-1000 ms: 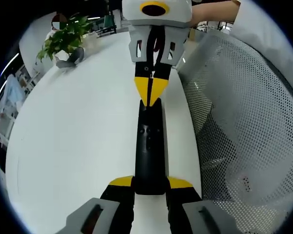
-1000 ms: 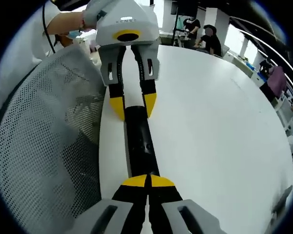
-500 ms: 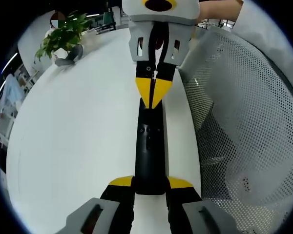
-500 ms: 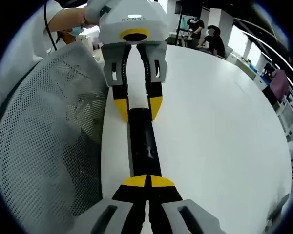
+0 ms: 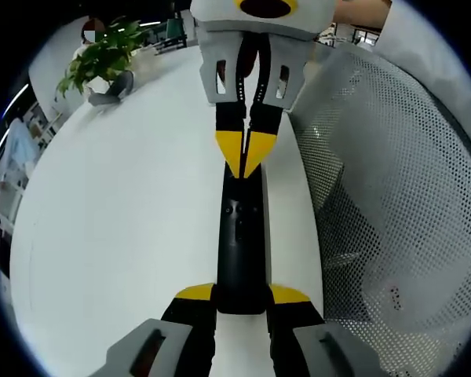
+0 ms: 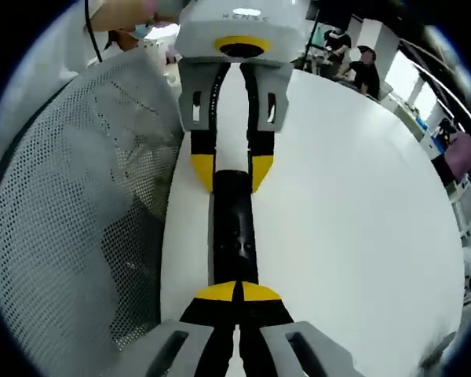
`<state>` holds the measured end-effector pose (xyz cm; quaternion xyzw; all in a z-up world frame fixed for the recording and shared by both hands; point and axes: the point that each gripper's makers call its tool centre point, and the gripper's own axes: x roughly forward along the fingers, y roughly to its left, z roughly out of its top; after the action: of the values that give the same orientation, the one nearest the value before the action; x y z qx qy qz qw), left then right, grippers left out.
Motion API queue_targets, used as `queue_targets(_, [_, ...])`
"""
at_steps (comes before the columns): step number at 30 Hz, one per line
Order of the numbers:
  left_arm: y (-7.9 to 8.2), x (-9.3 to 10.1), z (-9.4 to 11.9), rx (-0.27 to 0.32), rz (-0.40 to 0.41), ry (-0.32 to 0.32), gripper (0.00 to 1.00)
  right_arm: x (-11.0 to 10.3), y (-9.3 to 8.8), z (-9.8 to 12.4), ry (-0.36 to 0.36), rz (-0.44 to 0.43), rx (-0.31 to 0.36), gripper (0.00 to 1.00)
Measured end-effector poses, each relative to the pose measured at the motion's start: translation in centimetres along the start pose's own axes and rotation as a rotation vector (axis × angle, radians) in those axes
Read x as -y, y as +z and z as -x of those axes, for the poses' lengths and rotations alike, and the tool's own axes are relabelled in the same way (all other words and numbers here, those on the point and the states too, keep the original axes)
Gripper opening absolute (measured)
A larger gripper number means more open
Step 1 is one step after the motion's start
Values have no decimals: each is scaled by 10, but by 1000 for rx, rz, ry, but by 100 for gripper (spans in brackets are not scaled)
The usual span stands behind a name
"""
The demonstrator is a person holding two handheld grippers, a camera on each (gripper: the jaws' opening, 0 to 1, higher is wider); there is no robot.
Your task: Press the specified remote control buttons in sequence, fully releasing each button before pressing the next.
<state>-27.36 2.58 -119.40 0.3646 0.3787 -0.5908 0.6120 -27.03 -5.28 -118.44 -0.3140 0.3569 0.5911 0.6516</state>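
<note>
The black remote control (image 5: 240, 243) is lying lengthwise on the white table (image 5: 118, 228), running from 6 o'clock toward 12 o'clock in the left gripper view, close beside a grey mesh chair back (image 5: 392, 204) at 3 o'clock. The left gripper (image 5: 241, 297) is clamping the near end of the remote between its yellow-tipped jaws, which are set just wide enough to grip the body on both sides, so it is acting as the steadying hand. In the right gripper view the same remote (image 6: 234, 232) is stretching away toward 12 o'clock, with the left gripper (image 6: 232, 169) holding its far end. The right gripper (image 6: 237, 292) is keeping its jaws pinched together into a single yellow point, and that point is sitting over the near end of the remote; whether it is pressing a button or hovering just clear cannot be told. This looks like the pressing stage of the sequence. The next move is likely calling for a clean lift of the tip, then a short shift along the keypad to the following button, while the holding hand is keeping the remote still. A potted plant (image 5: 102, 63) is standing at 11 o'clock.
</note>
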Motion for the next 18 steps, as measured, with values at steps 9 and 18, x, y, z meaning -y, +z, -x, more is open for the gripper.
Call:
queue_targets(9, [0, 0, 0, 4, 2, 1, 24, 3, -1, 2, -12, -65, 88, 0])
queue_targets(18, [0, 0, 0, 2, 0, 3, 24, -3, 5, -8, -10, 89, -16, 0])
